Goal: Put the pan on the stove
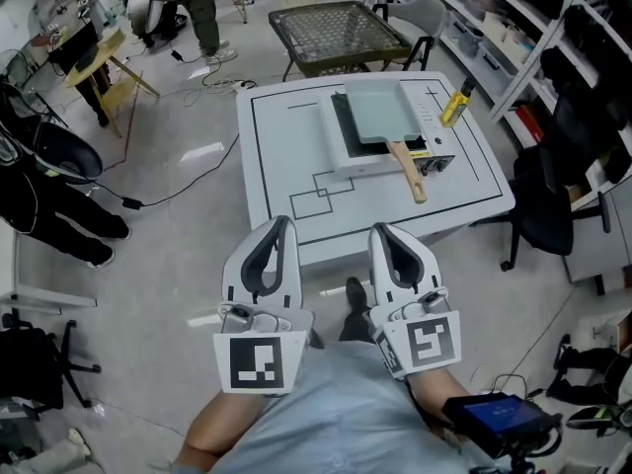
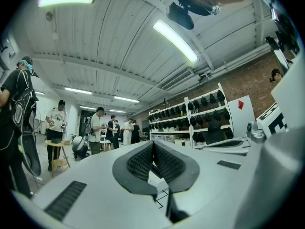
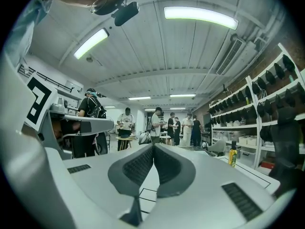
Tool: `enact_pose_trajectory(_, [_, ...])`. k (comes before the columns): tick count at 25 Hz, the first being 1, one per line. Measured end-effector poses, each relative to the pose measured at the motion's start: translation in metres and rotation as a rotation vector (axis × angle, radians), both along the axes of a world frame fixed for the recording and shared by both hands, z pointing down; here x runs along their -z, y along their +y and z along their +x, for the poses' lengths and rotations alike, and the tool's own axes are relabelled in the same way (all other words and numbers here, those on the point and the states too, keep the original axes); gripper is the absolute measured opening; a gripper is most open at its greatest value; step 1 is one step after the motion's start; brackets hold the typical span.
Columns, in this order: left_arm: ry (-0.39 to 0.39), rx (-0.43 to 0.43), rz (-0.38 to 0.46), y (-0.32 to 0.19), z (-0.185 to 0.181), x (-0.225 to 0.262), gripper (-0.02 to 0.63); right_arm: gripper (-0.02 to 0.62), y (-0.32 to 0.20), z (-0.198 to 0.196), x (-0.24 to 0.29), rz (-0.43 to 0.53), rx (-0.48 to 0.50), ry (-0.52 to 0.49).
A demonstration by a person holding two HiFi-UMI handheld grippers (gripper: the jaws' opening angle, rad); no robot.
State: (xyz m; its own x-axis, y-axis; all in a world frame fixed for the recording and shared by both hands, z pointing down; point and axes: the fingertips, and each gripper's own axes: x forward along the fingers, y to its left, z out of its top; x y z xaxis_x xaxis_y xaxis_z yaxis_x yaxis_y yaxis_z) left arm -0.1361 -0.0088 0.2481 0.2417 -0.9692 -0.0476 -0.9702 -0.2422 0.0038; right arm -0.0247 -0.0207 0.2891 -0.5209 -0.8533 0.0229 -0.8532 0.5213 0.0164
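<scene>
A pale green rectangular pan [image 1: 387, 115] with a wooden handle [image 1: 407, 171] rests on top of a portable stove [image 1: 344, 158] on the white table [image 1: 286, 136]; the handle points toward the near right. Both grippers hang below the table's near edge, close to my body and well short of the pan. My left gripper [image 1: 284, 222] is shut with nothing between its fingers, and its jaws meet in the left gripper view [image 2: 153, 145]. My right gripper [image 1: 381, 229] is shut and empty too, its jaws touching in the right gripper view [image 3: 153, 147].
A yellow bottle [image 1: 455, 104] stands right of the stove, also in the right gripper view [image 3: 233, 154]. A black office chair [image 1: 553, 196] sits at the table's right, shelves behind it. A mesh-topped table [image 1: 336, 30] stands beyond. People and cables are at the left.
</scene>
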Motion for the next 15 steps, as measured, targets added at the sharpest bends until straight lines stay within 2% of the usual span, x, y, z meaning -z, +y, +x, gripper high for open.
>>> enact_pose_trajectory(15, [0.001, 0.004, -0.006, 0.0016, -0.0039, -0.0014, 0.017, 0.048, 0.0013, -0.0053, -0.0012, 0.0, 0.011, 0.009])
